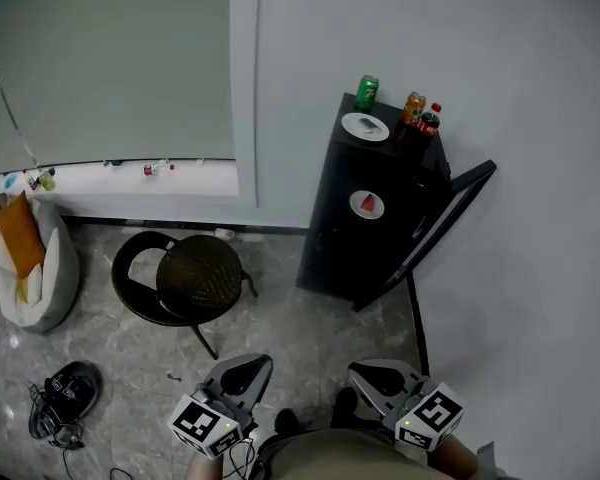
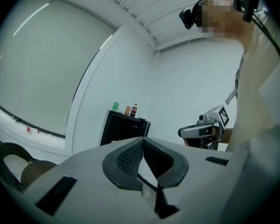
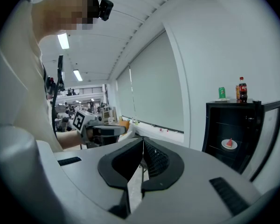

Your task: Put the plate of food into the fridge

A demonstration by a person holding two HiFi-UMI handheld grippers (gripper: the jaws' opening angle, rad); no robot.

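Observation:
A black mini fridge (image 1: 375,218) stands against the wall with its door (image 1: 442,230) swung open. On a shelf inside sits a white plate with a red slice of food (image 1: 367,205), which also shows as the plate (image 3: 229,144) in the right gripper view. An empty white plate (image 1: 365,126) lies on the fridge top. My left gripper (image 1: 254,361) and right gripper (image 1: 360,371) are low and close to my body, well short of the fridge. Both are shut with nothing between the jaws, as the left gripper (image 2: 142,139) and right gripper (image 3: 143,139) show in their own views.
A green can (image 1: 367,91) and two bottles (image 1: 420,113) stand on the fridge top. A round black chair (image 1: 180,278) sits left of the fridge. Dark shoes (image 1: 65,398) lie on the floor at the left, near a white bag (image 1: 40,268).

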